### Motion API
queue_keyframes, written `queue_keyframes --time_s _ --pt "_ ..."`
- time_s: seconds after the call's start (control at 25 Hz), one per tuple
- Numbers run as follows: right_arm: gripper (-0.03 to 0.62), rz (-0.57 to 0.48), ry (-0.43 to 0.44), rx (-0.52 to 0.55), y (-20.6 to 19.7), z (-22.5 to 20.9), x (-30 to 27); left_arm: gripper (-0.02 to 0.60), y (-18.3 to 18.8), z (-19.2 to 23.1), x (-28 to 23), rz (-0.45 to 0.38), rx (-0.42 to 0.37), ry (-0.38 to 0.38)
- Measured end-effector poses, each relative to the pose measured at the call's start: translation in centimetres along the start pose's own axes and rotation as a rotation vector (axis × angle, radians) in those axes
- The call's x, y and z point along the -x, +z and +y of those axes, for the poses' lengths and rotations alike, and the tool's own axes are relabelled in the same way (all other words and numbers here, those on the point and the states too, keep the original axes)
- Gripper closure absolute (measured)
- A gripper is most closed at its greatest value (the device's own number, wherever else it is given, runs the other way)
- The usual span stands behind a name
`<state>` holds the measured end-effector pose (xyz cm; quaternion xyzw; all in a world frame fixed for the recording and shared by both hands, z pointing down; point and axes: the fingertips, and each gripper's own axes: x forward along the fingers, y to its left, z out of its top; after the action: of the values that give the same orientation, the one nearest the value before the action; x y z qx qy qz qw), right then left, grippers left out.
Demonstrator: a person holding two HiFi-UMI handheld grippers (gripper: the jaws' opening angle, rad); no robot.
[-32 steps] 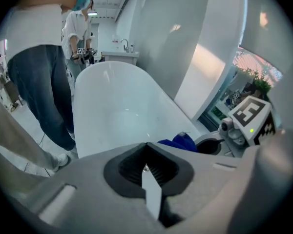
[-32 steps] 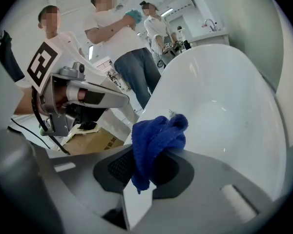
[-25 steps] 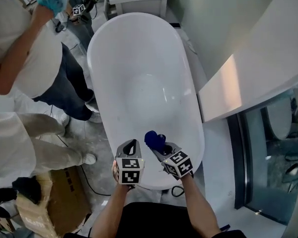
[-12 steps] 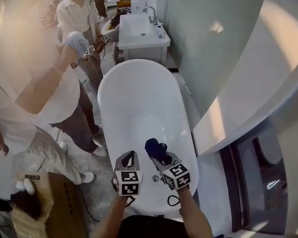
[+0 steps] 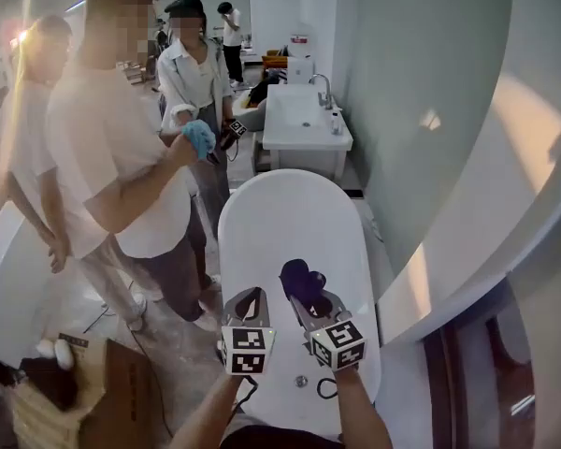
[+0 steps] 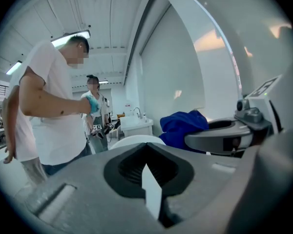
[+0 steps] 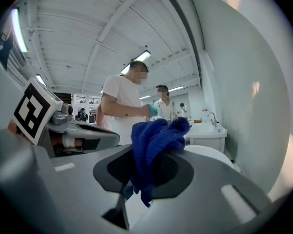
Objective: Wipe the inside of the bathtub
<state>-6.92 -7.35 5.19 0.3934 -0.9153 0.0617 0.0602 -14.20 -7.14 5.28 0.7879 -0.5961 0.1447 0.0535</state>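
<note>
The white oval bathtub point(image 5: 290, 223) lies lengthwise below me in the head view. Both grippers hover over its near end. My right gripper point(image 5: 304, 286) is shut on a dark blue cloth point(image 5: 299, 275), which bunches up out of the jaws point(image 7: 154, 140). My left gripper point(image 5: 248, 299) hangs beside it to the left, shut with nothing between its jaws point(image 6: 146, 150). The cloth point(image 6: 183, 126) and the right gripper show at the right of the left gripper view. The tub's rim point(image 6: 134, 140) shows beyond the left jaws and again point(image 7: 210, 152) beyond the right ones.
A person in a white T-shirt with a teal-gloved hand point(image 5: 198, 137) stands close to the tub's left side, others behind. A white sink with a tap point(image 5: 304, 120) stands past the tub's far end. A curved wall point(image 5: 430, 157) runs along the right. A cardboard box point(image 5: 75, 391) sits lower left.
The head view has tilted up: the tub now sits lower in the picture and the people and sink have come into view. Both grippers stay over the near end, the cloth still held.
</note>
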Motion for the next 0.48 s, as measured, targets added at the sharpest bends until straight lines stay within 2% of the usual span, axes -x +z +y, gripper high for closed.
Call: queue_keyframes --time_s 0.28,0.36,0.48 --pt "0.508 -0.143 0.007 0.082 8.5 1.6 0.4 0.577 7.9 1.6 2.6 -0.177 0.044 0.046" --pt "0.508 -0.172 0.003 0.101 9.9 1.3 0.7 0.577 9.4 1.6 2.7 -0.225 0.044 0.065" --pt "0.507 -0.190 -0.009 0.120 10.7 0.2 0.9 0.577 10.3 0.9 1.9 -0.249 0.040 0.074"
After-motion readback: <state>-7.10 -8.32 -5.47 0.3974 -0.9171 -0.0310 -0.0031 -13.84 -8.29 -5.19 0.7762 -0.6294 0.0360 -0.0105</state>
